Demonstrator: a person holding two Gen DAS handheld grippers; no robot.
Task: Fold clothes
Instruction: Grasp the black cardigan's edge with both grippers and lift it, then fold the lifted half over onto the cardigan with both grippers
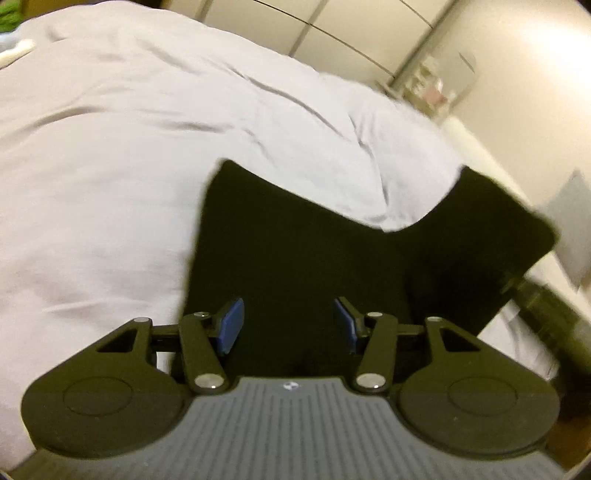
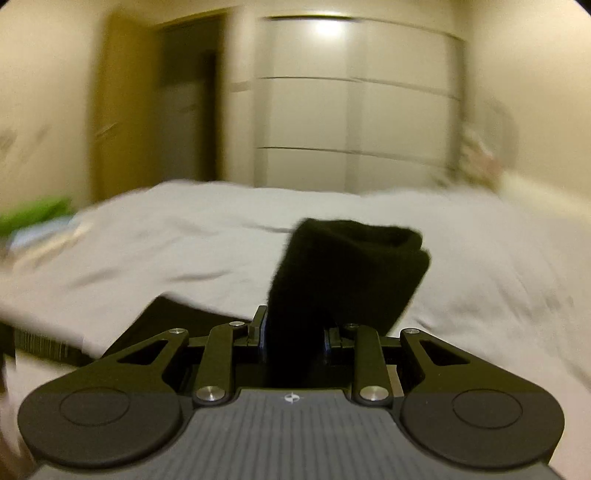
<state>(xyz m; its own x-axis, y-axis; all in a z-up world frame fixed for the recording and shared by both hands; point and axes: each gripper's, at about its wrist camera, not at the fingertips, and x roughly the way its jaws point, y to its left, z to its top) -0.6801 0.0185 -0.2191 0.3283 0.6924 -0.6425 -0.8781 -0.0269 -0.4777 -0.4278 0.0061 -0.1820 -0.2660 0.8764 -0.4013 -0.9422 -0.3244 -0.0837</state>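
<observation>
A black garment [image 1: 295,251] lies spread on the white bed sheet [image 1: 129,147], its far edge dipping in the middle and its right corner raised. My left gripper [image 1: 288,325] is open just above the garment's near part, blue pads [image 1: 231,325] apart, holding nothing. In the right wrist view my right gripper [image 2: 295,336] is shut on a thick folded bunch of the black garment [image 2: 347,273], which stands up between the fingers above the sheet [image 2: 184,251]. More black cloth [image 2: 173,317] lies low at the left.
White wardrobe doors [image 2: 354,110] and a dark doorway [image 2: 188,103] stand beyond the bed. Green and pale blue items [image 2: 33,218] lie at the bed's far left, also in the left wrist view [image 1: 9,14]. A cluttered shelf [image 1: 432,88] stands right. Both views are blurred.
</observation>
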